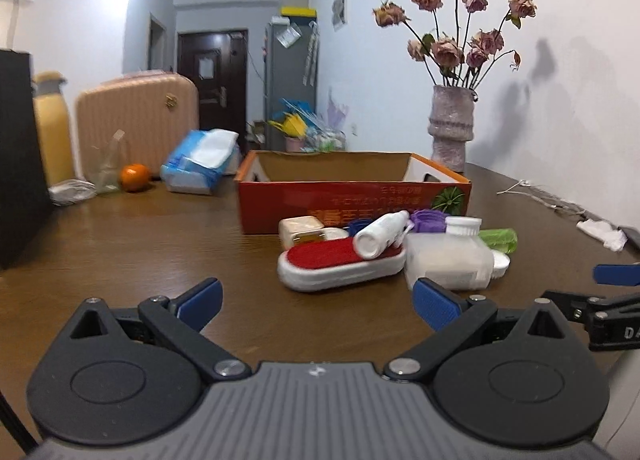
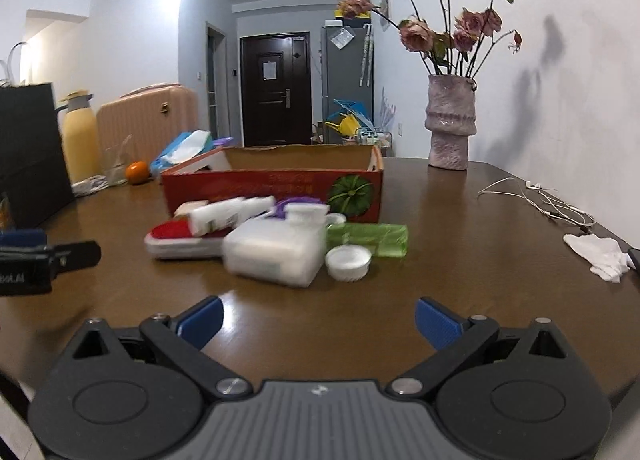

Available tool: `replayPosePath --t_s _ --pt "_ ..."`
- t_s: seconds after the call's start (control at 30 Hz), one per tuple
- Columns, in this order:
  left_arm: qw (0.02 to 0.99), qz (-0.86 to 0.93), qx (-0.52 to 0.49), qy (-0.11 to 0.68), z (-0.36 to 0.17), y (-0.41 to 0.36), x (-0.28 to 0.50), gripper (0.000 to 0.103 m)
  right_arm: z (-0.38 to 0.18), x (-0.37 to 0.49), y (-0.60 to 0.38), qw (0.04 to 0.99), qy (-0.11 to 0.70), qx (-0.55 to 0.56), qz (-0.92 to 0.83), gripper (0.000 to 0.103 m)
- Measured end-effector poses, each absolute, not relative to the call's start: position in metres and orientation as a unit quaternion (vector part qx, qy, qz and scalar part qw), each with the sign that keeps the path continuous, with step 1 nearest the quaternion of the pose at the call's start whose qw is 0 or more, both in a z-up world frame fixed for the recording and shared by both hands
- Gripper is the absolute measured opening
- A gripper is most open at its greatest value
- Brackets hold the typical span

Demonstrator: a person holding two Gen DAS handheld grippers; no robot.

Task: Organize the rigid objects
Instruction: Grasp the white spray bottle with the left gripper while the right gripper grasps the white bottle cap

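Observation:
A pile of rigid objects lies on the brown table in front of an open orange cardboard box (image 1: pixel 352 195) (image 2: pixel 276 189). It holds a red-and-white brush (image 1: pixel 340 262) (image 2: pixel 176 240), a white bottle (image 1: pixel 380 234) (image 2: pixel 228 213), a translucent white container (image 1: pixel 448 260) (image 2: pixel 276 252), a green box (image 1: pixel 498 240) (image 2: pixel 368 240), a white lid (image 2: pixel 347 262), a purple item (image 1: pixel 428 217) and a beige block (image 1: pixel 300 230). My left gripper (image 1: pixel 318 302) is open and empty, short of the pile. My right gripper (image 2: pixel 318 320) is open and empty, also short of it.
A vase of dried roses (image 1: pixel 452 127) (image 2: pixel 450 123) stands behind the box on the right. An earphone cable (image 2: pixel 536 195) and a white tissue (image 2: pixel 600 256) lie far right. A tissue pack (image 1: pixel 200 161), an orange (image 1: pixel 134 177), a yellow flask (image 2: pixel 80 139) and a black bag (image 2: pixel 28 151) stand left.

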State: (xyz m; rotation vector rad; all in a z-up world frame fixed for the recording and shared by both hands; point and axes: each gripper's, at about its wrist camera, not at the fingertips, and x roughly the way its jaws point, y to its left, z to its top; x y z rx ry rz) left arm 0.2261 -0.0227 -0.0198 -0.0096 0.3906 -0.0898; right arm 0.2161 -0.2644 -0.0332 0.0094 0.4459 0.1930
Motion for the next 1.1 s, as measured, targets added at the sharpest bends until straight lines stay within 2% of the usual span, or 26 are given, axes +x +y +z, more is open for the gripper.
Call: replayPosePath --t_s 0.3,0.37,0.43,0.53,0.63,0.67,0.73,1.1 --pt "0.97 -0.133 0.027 0.204 -0.002 -0.05 0.321 0.101 -0.017 0.306 -0.276 0.961 0.224 0.064 0.147 0.082" --pt "0.962 -0.16 0.042 0.217 -0.005 -0.057 0.341 0.094 -0.015 0.323 -0.271 0.96 0.223 0.057 0.157 0.078" --pt "0.956 -0.167 0.048 0.236 -0.01 -0.061 0.357 0.077 -0.016 0.341 -0.266 0.959 0.23 0.05 0.16 0.07" --pt "0.945 -0.186 0.033 0.267 -0.019 -0.059 0.375 0.062 -0.021 0.36 -0.263 0.953 0.244 0.054 0.174 0.064" --pt "0.937 -0.189 0.014 0.292 -0.031 -0.054 0.386 0.045 -0.028 0.372 -0.26 0.946 0.259 0.056 0.185 0.039" --pt "0.937 -0.191 0.014 0.293 -0.032 -0.053 0.386 0.044 -0.03 0.374 -0.26 0.945 0.263 0.059 0.186 0.04" --pt "0.937 -0.195 0.022 0.29 -0.033 -0.054 0.385 0.032 -0.033 0.374 -0.26 0.945 0.261 0.065 0.185 0.04" --pt "0.932 -0.196 0.012 0.305 -0.028 -0.05 0.385 0.028 -0.02 0.344 -0.261 0.952 0.237 0.078 0.177 0.04"
